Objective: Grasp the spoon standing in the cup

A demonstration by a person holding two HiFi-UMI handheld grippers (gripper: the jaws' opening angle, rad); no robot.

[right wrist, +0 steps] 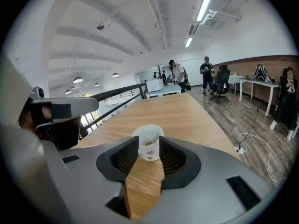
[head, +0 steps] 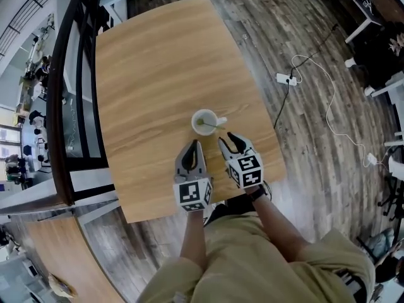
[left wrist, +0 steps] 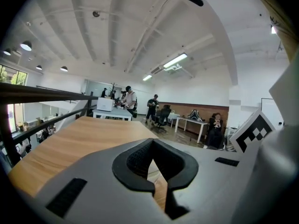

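A white cup stands on the wooden table near its front right part. In it leans a spoon, its handle pointing to the right over the rim. My right gripper is just in front of the cup and slightly to its right, open and holding nothing. In the right gripper view the cup shows beyond the tips of the right gripper, with bare table between the pads. My left gripper is beside it, in front of the cup, its tips together. In the left gripper view the left gripper holds nothing.
A dark railing runs along the table's left side. A white power strip and cables lie on the wooden floor to the right. The table's front edge is right under my forearms. Several people are at desks far behind.
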